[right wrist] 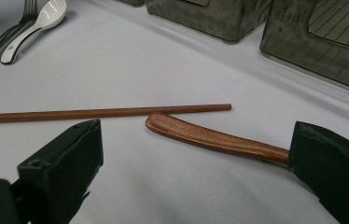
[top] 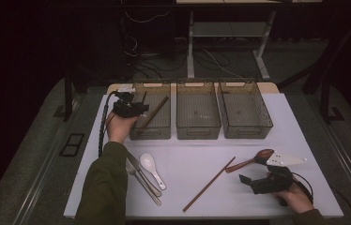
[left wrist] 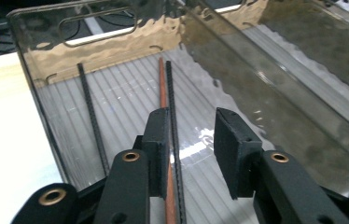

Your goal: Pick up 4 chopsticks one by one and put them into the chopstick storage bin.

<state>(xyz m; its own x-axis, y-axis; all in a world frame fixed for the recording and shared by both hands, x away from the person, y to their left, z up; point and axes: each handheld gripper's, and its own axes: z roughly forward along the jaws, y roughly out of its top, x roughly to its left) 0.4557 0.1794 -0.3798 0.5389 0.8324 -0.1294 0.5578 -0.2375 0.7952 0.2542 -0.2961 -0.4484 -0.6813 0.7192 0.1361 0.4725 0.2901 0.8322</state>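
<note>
At upper left of the high view, the left gripper [top: 138,108] is hovering over the left bin [top: 159,132], its fingers [left wrist: 235,144] standing apart around a chopstick [left wrist: 163,86] that is lying in the bin, its lower end beside the left finger's pad. At lower right, the right gripper [top: 245,180] is resting on the worktop [top: 187,164], fingers spread wide, with a wooden spoon [right wrist: 205,136] and a second chopstick [right wrist: 93,113] lying just ahead.

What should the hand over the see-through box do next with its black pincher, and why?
Probably lift the left gripper straight up out of the smoky clear plastic bin. Its jaws stand apart, and the thin brown wooden chopstick already lies on the bin's ribbed floor, beside one pad and unclamped. A matching chopstick waits on the white table.
</note>
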